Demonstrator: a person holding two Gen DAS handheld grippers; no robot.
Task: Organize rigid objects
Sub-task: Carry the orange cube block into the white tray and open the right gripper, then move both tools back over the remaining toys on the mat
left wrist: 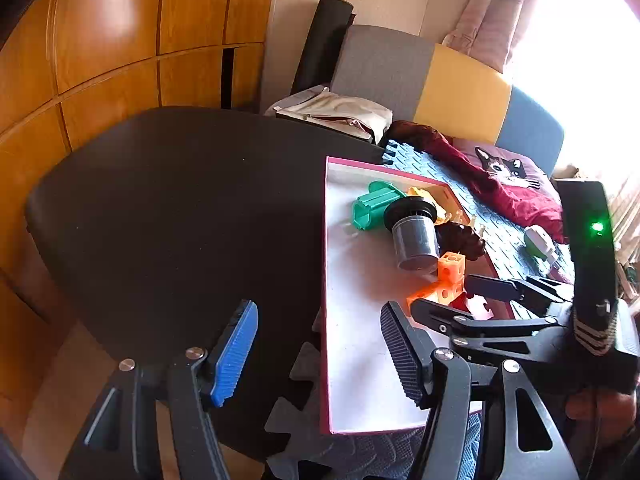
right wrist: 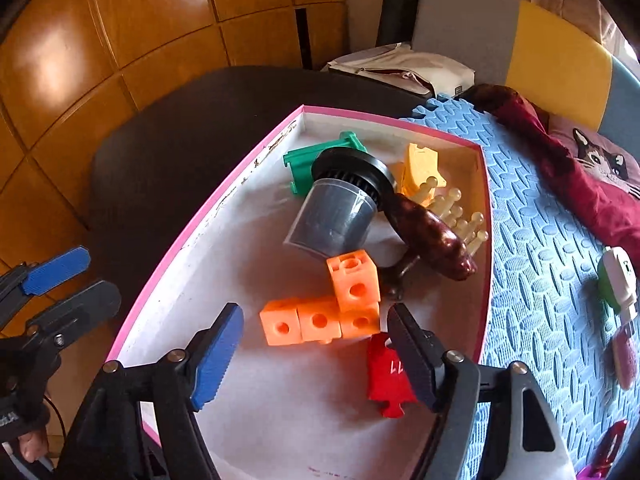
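Note:
A pink-rimmed white box (right wrist: 192,224) holds orange linked cubes (right wrist: 320,320), a red puzzle piece (right wrist: 384,376), a grey cup with black lid (right wrist: 336,216), a green block (right wrist: 308,160), a yellow piece (right wrist: 420,164), a dark brown handle (right wrist: 432,240) and pale pegs (right wrist: 468,224). My right gripper (right wrist: 316,356) is open and empty above the cubes and red piece. My left gripper (left wrist: 316,356) is open and empty over the box's near left edge (left wrist: 325,320). The cup (left wrist: 412,236), cubes (left wrist: 448,276) and green block (left wrist: 372,204) also show in the left wrist view.
The box lies on a blue foam mat (right wrist: 540,240) beside a black table (left wrist: 180,208). A green-white gadget (right wrist: 616,280), a pink object (right wrist: 626,356) and a maroon cat cloth (right wrist: 580,168) lie on the mat. Wooden cabinets (left wrist: 100,60) stand left.

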